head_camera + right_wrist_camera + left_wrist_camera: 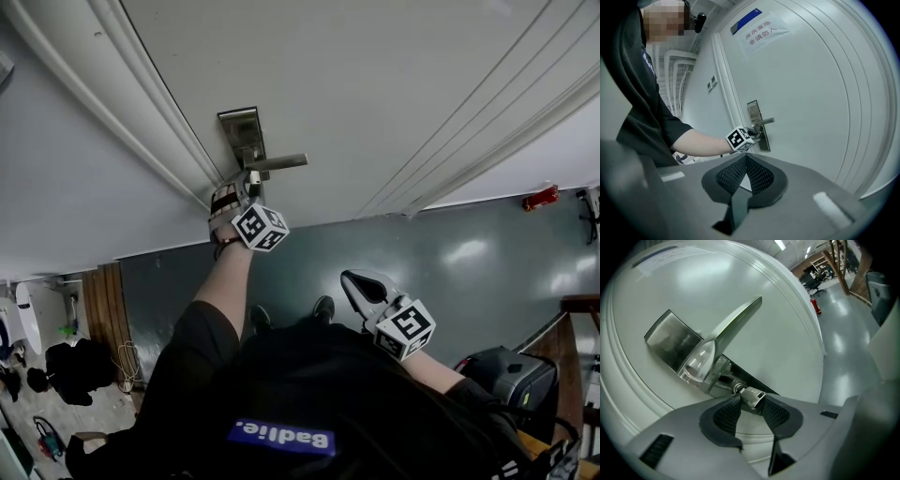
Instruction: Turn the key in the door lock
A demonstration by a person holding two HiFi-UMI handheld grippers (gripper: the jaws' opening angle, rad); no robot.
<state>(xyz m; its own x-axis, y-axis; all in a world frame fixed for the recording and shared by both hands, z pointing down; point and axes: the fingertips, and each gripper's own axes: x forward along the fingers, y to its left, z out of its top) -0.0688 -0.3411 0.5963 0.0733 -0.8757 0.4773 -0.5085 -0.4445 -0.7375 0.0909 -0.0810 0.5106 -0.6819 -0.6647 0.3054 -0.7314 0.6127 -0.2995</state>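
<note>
A white door (375,84) carries a metal lock plate (240,127) with a lever handle (277,162). In the left gripper view a small silver key (753,397) sticks out of the lock cylinder (737,388) below the lever handle (736,324). My left gripper (751,401) is up against the lock, and its ribbed pads press the key's head from both sides. My right gripper (349,278) hangs back from the door near my body. Its jaws (746,157) are shut with nothing in them, and they point at the handle (763,122).
A paper sign (761,32) is stuck high on the door. A red fire extinguisher (541,198) lies on the green floor by the wall on the right. A dark case (511,375) stands at my right, and black bags (75,370) sit at the left.
</note>
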